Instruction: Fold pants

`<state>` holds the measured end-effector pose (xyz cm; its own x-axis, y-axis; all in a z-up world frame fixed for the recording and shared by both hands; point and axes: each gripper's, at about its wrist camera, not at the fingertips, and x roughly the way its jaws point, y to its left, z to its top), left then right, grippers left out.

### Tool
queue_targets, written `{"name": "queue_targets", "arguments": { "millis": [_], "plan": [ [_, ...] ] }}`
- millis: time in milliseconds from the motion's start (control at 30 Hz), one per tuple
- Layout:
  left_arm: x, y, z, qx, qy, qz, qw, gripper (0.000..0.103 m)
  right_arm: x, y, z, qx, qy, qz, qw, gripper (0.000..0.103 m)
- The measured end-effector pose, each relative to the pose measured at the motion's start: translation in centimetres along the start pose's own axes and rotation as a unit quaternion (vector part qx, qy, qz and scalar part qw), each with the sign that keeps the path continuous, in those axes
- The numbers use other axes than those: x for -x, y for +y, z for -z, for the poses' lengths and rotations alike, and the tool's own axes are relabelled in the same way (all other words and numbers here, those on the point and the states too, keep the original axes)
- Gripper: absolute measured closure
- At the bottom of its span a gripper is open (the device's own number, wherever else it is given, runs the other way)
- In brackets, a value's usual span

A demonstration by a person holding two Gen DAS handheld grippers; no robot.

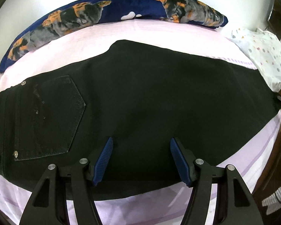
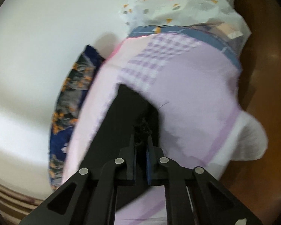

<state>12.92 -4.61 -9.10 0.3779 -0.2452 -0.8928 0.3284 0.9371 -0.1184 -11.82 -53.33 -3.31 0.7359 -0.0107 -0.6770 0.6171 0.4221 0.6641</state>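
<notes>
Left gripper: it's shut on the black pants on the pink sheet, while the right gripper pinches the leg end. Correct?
Not quite. The left wrist view shows the left gripper open over the black pants, gripping nothing. The right gripper does pinch the leg end, above the pink sheet.

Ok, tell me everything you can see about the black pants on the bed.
The pants are black, denim-looking, lying flat across the pink sheet, waist end on the left of the left view. A stitched back pocket with metal rivets faces up. The left gripper hovers open above the near edge. The right gripper is shut on the frayed leg end.
</notes>
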Motion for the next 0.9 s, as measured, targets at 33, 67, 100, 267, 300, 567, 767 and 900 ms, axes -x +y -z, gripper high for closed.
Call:
{"name": "queue_targets", "arguments": {
  "millis": [33,67,100,267,300,567,767,900],
  "plan": [
    [0.2,0.3,0.0,0.008,-0.001,0.006,0.9999,0.038,-0.1,0.8,0.2,0.002,0.004,-0.014,1.000,0.094],
    [0.4,0.7,-0.1,0.019,-0.003,0.011,0.9998,0.038,-0.3,2.3,0.5,0.007,0.012,-0.034,0.999,0.094],
    [0.7,1.1,-0.1,0.028,-0.005,0.014,0.9995,0.038,-0.5,3.7,0.9,0.017,0.019,-0.045,0.999,0.094],
    [3.0,4.0,-0.3,0.078,-0.030,0.031,0.9960,0.038,-3.6,12.0,4.4,0.080,0.077,-0.105,0.988,0.094],
    [3.5,4.6,-0.2,0.084,-0.035,0.031,0.9953,0.038,-4.3,13.5,5.2,0.092,0.090,-0.111,0.985,0.094],
    [7.8,9.4,0.6,0.133,-0.073,0.035,0.9877,0.038,-11.9,24.8,16.2,0.192,0.239,-0.172,0.936,0.094],
    [8.4,11.1,1.7,0.150,-0.077,0.046,0.9846,0.037,-15.0,27.8,25.9,0.297,0.336,-0.145,0.882,0.094],
    [7.9,11.7,2.3,0.164,-0.071,0.060,0.9820,0.037,-15.4,27.3,28.5,0.336,0.361,-0.117,0.862,0.093]
  ]
}}
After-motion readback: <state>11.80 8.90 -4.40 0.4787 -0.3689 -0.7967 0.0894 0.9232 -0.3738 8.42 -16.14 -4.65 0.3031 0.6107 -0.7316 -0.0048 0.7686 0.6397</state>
